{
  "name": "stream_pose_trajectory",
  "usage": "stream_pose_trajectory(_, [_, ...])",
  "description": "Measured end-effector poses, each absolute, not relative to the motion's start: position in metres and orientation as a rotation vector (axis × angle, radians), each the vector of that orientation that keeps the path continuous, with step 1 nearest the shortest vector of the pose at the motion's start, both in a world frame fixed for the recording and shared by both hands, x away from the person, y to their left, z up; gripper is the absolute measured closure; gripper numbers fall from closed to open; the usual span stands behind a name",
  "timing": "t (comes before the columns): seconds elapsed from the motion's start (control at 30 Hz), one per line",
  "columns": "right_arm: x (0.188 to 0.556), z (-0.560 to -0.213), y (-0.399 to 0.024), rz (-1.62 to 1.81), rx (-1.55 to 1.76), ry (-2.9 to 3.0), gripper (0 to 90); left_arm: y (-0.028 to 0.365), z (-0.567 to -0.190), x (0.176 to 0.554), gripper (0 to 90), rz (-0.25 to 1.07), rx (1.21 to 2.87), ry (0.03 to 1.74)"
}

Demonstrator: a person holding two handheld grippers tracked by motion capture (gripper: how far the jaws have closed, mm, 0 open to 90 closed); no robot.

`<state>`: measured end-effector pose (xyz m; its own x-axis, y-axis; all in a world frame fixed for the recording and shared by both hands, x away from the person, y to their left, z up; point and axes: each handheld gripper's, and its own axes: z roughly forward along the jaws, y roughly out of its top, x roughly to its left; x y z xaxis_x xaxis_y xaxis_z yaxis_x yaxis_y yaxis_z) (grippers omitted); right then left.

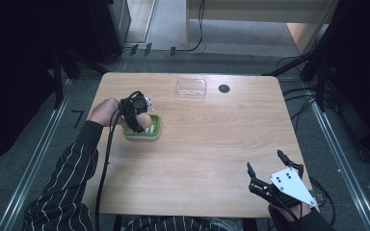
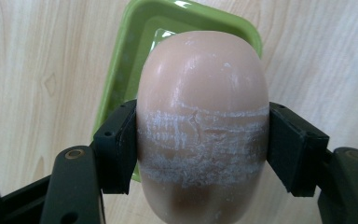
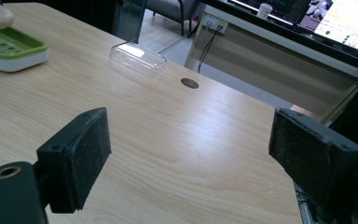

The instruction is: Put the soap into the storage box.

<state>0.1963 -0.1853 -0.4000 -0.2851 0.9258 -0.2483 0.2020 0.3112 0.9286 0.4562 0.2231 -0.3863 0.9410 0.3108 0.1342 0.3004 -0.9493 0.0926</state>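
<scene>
Nothing stands between your two tongs except bare counter. Beyond your right tongs, toward the far edge, a clear plastic lid lies flat, with a small dark round hole in the counter just beside it; both are well apart from either of your tongs.

Your left tongs are clamped on a pale pink bar of soap, one black pad pressed against each long side. The soap is directly over the green soap dish, which sits in a white base on the counter. I cannot tell whether the soap touches the dish or hangs just above it.

Your right tongs stand wide open with nothing between the pads, near the counter's near edge and far from the dish.

The left gripper view shows a band of whitish scuff marks across the soap's middle, level with the pads, and the dish's glossy green rim behind it. The right gripper view shows the slotted floor of the dish from the side, with one end of the soap above it.
</scene>
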Motion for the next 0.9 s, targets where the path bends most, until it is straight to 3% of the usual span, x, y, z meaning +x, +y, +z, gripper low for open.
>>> stream_pose_trajectory(0.23, [0.196, -0.400, -0.185, 1.033, 1.029, 1.705, 13.4, 0.222, -0.393, 0.463, 33.6, 0.242, 3.042, 0.397])
stream_pose_trajectory(0.9, [0.194, -0.400, -0.186, 1.022, 1.038, 1.701, 13.4, 0.229, -0.412, 0.477, 33.5, 0.222, 2.998, 0.397])
